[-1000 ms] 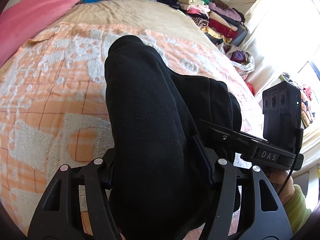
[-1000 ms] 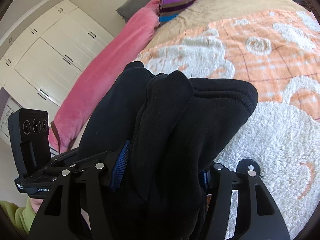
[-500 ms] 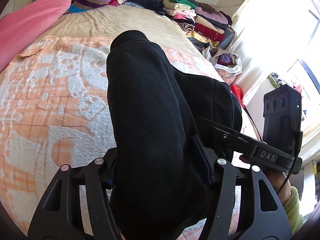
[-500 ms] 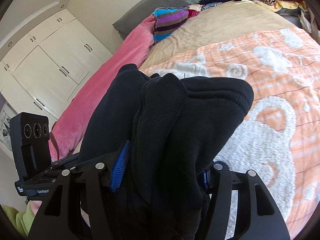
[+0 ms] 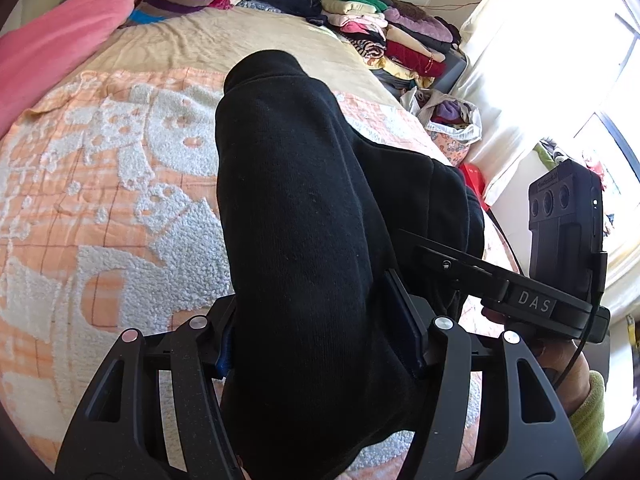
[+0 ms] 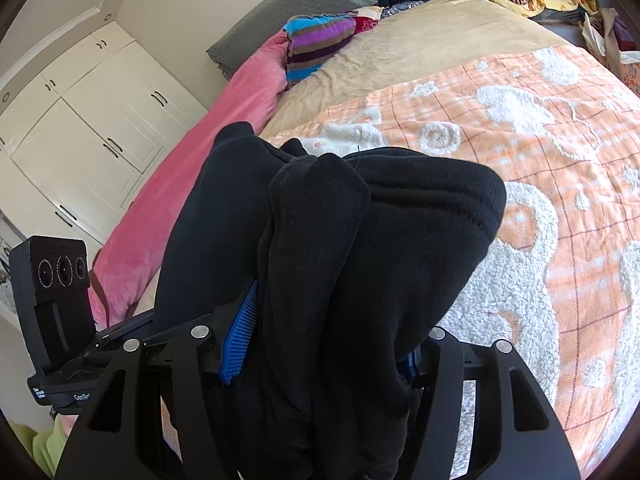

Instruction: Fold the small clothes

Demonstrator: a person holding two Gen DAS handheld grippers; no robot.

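Observation:
A thick folded black garment (image 5: 304, 216) fills the middle of both views, held off the orange and white blanket (image 5: 100, 184). My left gripper (image 5: 320, 336) is shut on one end of it, the bundle bulging between the blue pads. My right gripper (image 6: 320, 344) is shut on the other end of the black garment (image 6: 360, 264), where several folded layers and a ribbed hem show. The right gripper's body (image 5: 560, 248) appears at the right of the left wrist view, and the left gripper's body (image 6: 56, 304) at the left of the right wrist view. The fingertips are buried in cloth.
The bed carries a pink duvet (image 5: 60, 40), a striped folded piece (image 5: 176, 0) and a grey pillow (image 6: 304, 4). A stack of folded clothes (image 5: 392, 36) lies at the far edge, with a bag of clothes (image 5: 452, 120) beside it. White wardrobe doors (image 6: 80, 128) stand left.
Both grippers have carried the black garment a little up and toward the head of the bed; more of the clothes stack and pillow shows. The grip has not changed.

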